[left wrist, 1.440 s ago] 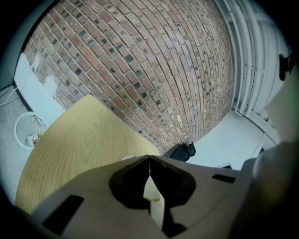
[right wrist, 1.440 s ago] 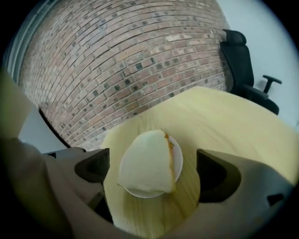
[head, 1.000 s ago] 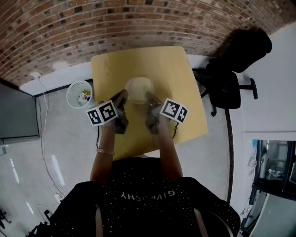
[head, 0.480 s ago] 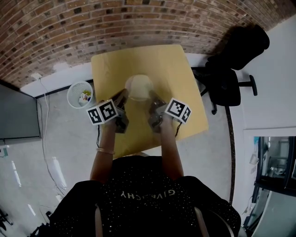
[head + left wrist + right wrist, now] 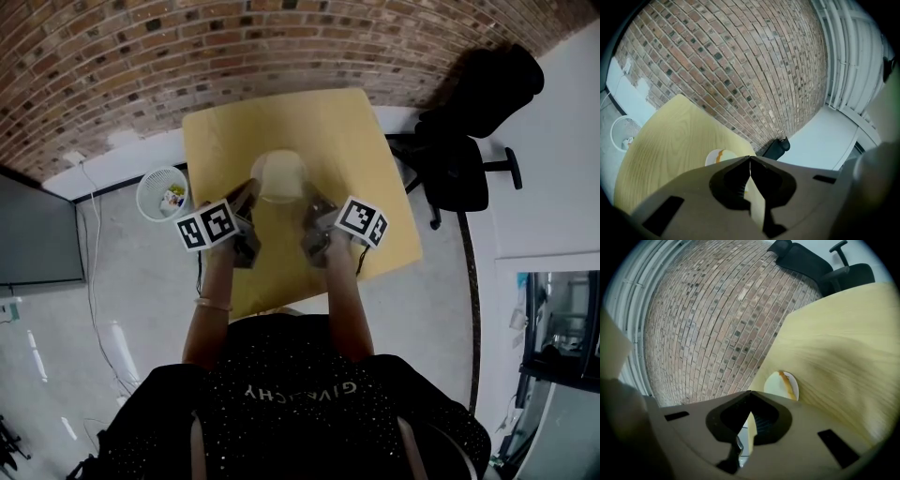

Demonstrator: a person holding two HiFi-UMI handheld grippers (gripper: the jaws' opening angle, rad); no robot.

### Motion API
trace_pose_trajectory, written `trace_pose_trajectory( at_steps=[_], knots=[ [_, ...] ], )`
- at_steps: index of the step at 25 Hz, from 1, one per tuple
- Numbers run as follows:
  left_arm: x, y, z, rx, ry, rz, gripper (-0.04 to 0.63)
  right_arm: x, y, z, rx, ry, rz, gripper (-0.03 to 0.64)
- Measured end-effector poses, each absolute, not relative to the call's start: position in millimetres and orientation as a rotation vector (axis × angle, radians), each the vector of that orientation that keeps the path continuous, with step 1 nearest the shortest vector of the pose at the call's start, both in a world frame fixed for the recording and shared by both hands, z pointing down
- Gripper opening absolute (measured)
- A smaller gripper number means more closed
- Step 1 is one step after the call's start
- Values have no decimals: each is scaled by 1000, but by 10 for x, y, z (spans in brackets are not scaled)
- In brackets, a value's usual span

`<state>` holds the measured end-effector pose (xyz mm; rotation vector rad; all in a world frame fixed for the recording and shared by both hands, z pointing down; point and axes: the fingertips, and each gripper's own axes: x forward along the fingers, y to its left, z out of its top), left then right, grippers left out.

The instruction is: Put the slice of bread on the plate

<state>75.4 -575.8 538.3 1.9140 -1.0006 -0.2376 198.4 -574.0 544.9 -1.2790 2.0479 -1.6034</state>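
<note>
A pale slice of bread with a brown crust lies on the round white plate in the middle of the yellow wooden table. My left gripper hovers just short of the plate's near left rim, its jaws shut with nothing between them. My right gripper is at the plate's near right rim, also shut and empty. In the left gripper view the plate and the bread's crust show just beyond the shut tips. The right gripper view shows the plate and bread past its shut tips.
A white wire waste basket stands on the floor left of the table. A black office chair stands close to the table's right edge. A brick wall runs behind the table's far edge.
My right gripper has drawn back slightly to the right, away from the plate. The left gripper, the plate and the bread have stayed put.
</note>
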Motion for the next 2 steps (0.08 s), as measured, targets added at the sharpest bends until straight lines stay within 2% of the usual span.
trace_pose_trajectory(
  at_steps=[2],
  knots=[
    [759, -5751, 5388, 1913, -1001, -238, 12, 2009, -5737, 5453, -1281, 2045, -1601, 9]
  ],
)
